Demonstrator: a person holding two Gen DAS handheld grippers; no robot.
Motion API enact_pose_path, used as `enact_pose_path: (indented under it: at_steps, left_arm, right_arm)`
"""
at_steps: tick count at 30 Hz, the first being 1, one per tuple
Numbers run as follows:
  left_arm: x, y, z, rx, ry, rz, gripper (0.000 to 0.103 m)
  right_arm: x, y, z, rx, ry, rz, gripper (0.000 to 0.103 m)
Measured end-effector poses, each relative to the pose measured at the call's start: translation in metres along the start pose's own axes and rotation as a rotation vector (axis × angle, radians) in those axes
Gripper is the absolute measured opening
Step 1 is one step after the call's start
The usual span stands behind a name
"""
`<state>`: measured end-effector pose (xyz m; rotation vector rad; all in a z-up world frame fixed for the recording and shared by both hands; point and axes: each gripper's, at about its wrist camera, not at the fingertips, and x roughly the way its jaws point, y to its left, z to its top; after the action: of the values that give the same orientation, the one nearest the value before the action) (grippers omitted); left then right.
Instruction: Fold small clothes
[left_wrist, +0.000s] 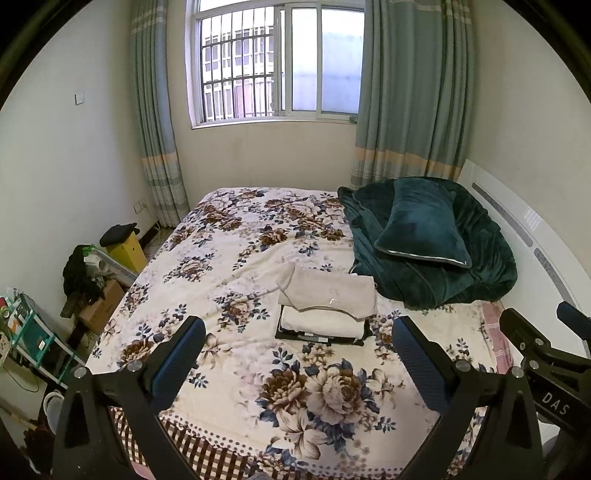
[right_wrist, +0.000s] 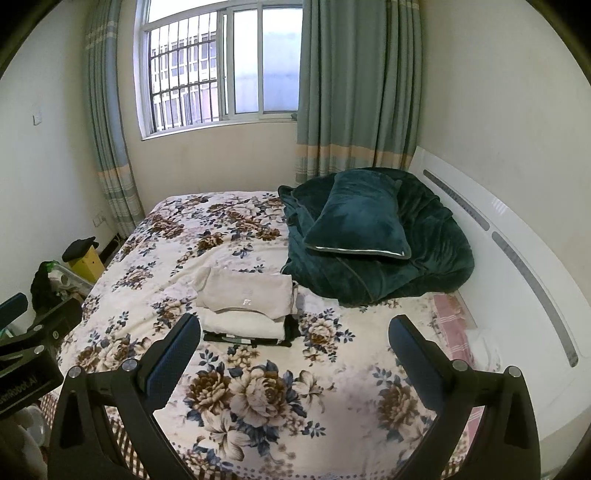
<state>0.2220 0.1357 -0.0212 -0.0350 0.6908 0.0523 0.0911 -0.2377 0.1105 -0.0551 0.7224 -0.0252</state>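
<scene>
A stack of folded small clothes (left_wrist: 327, 308) lies on the floral bedspread (left_wrist: 236, 266), in the middle of the bed. A beige garment (left_wrist: 332, 293) is on top, a cream one (left_wrist: 317, 325) under it, a black one at the bottom. The stack also shows in the right wrist view (right_wrist: 245, 308). My left gripper (left_wrist: 299, 345) is open and empty, held above the bed's near part, short of the stack. My right gripper (right_wrist: 295, 343) is open and empty, just right of the left one; its body shows in the left wrist view (left_wrist: 546, 354).
A dark green blanket (left_wrist: 476, 273) with a green pillow (left_wrist: 421, 225) on it is heaped at the bed's right, by the white headboard (right_wrist: 517, 236). Boxes, a yellow bin (left_wrist: 127, 251) and a shelf (left_wrist: 33, 339) crowd the floor left of the bed.
</scene>
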Motion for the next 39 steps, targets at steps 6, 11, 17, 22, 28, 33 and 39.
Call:
enact_pose_path:
  at_steps: [6,11,17,22,28,33,39]
  left_arm:
    - [-0.003,0.0,-0.002,0.002,0.004,0.002,0.103]
    - [-0.007,0.0,-0.006,-0.001,0.008,0.004,0.103]
    - [-0.01,0.0,-0.011,-0.002,0.017,0.015,0.103]
    - [-0.011,0.0,-0.012,-0.001,0.02,0.018,0.103]
    - [-0.011,-0.003,-0.013,0.002,0.019,0.028,0.103]
    - [-0.011,-0.004,-0.015,0.002,0.025,0.026,0.103]
    - [-0.011,-0.005,-0.016,0.0,0.024,0.029,0.103]
  right_arm:
    - [0.0,0.0,0.0,0.003,0.0,0.003,0.103]
    - [-0.002,0.001,-0.003,0.005,0.0,0.003,0.103]
    - [-0.005,0.004,-0.009,0.004,0.003,0.003,0.103]
    - [-0.007,0.004,-0.013,0.004,0.005,0.003,0.103]
    - [-0.009,0.004,-0.019,0.006,0.005,0.005,0.103]
    - [-0.009,0.004,-0.019,0.008,0.006,0.007,0.103]
    - [-0.012,0.007,-0.023,0.01,0.008,0.008,0.103]
